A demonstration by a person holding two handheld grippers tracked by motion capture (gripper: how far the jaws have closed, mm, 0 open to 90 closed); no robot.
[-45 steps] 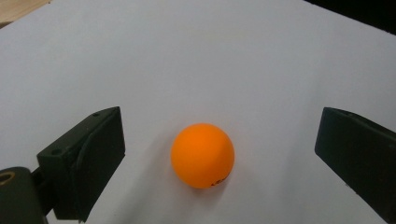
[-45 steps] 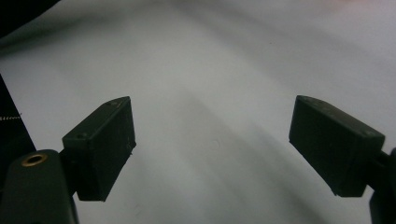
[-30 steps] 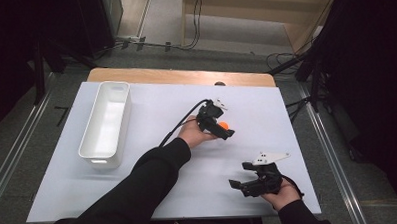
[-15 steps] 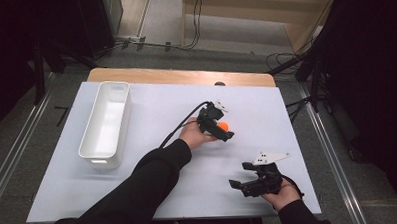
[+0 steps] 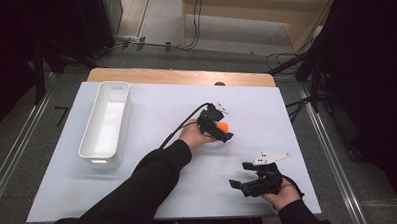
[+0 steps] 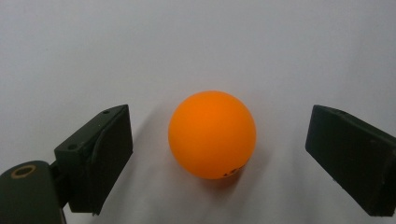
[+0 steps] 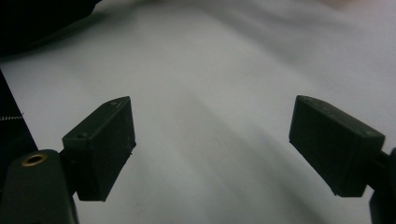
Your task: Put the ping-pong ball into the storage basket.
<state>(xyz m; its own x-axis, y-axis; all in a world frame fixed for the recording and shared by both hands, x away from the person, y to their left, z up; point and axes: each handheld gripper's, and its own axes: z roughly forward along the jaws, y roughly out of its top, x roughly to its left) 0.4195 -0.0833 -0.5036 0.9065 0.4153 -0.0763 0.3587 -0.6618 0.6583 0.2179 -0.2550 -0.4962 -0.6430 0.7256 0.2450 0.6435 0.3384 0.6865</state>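
Left gripper view: smooth, round orange ball lay on the matte white table.
Left gripper: jaws had just been closing, gaps both sides, ball untouched.
Right gripper: jaws wide, empty.

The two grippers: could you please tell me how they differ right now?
The left gripper has the orange ball between its fingers, which have just been closing without touching it; the right gripper has nothing between its. The left sits mid-table, the right near the front edge. Both are open.
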